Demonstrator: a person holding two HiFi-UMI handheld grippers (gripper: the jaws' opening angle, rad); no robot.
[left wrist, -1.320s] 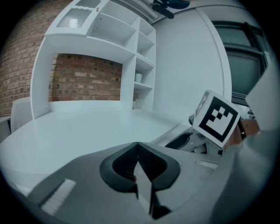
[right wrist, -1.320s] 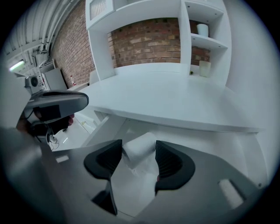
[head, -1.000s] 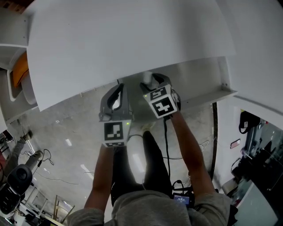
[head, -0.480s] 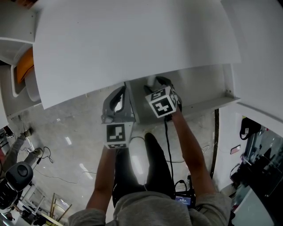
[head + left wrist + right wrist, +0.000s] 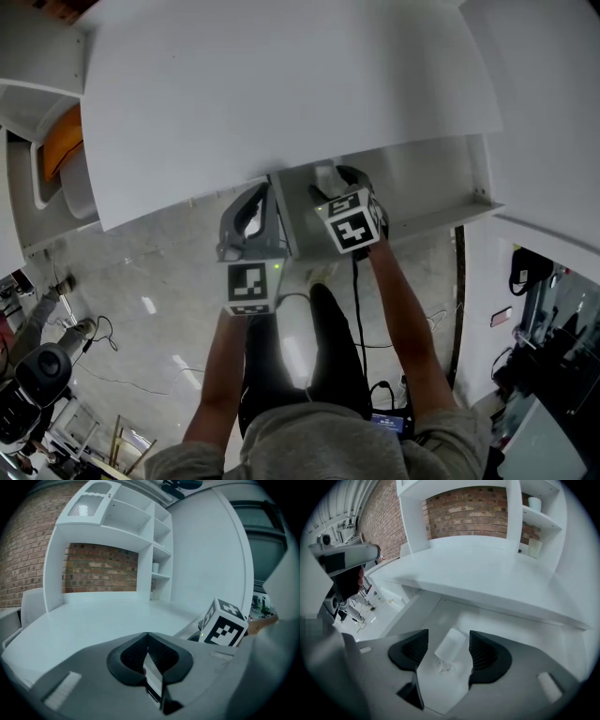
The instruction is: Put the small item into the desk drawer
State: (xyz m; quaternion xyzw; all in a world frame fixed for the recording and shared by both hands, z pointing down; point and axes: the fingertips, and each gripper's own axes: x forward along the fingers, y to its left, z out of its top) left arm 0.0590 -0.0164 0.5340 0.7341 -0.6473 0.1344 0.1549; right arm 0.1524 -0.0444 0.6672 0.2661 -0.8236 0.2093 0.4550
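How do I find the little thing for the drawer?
Look under the big white desk, into its open drawer. The small item lies there between the right gripper's jaws, which have just been opening. It's pale and blocky; they're dark.

Small item [image 5: 451, 648]: white, oblong, lying tilted on the drawer floor, toward the left end.
Desk drawer [image 5: 506, 620]: white, shallow, pulled open from under the surface, with the item resting inside.
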